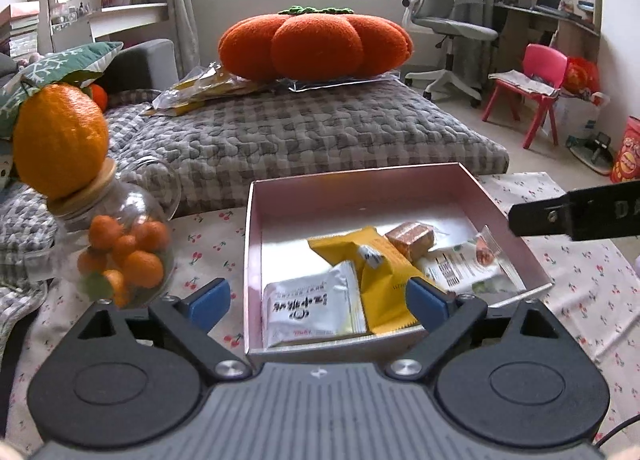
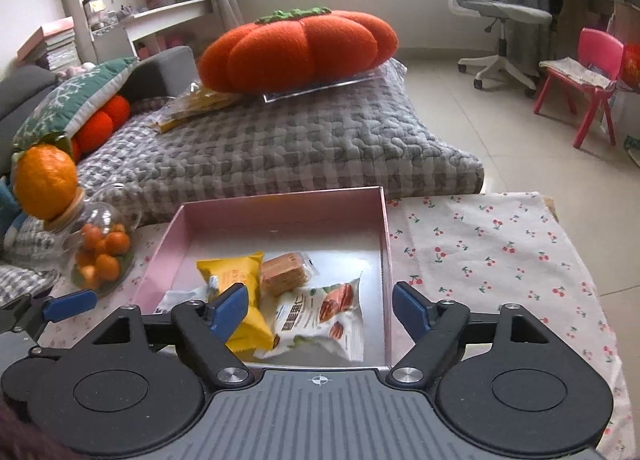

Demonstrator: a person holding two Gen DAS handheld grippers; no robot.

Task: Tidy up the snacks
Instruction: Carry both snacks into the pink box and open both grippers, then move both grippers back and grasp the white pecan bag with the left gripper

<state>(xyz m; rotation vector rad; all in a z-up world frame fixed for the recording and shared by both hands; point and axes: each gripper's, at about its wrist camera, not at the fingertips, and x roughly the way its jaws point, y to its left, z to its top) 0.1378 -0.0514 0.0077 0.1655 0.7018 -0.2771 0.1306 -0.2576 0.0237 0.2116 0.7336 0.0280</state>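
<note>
A pink box [image 1: 360, 191] [image 2: 384, 227] sits on the cherry-print cloth and holds several snacks: a white sachet [image 1: 312, 306], a yellow packet [image 1: 380, 272] [image 2: 236, 276], a brown wafer block [image 1: 410, 240] [image 2: 284, 272] and a white-green nut packet [image 1: 464, 264] [image 2: 320, 320]. My left gripper [image 1: 318, 300] is open and empty, hovering over the box's near edge. My right gripper [image 2: 320, 306] is open and empty above the box's near right part. Its dark body also shows at the right of the left wrist view [image 1: 576, 213].
A glass jar of small oranges [image 1: 120, 256] [image 2: 100, 256] with a large orange on its lid [image 1: 60, 139] stands left of the box. Behind lies a grey quilted mattress [image 1: 300, 131] with a pumpkin cushion [image 1: 316, 43]. The cloth [image 2: 500, 252] extends right of the box.
</note>
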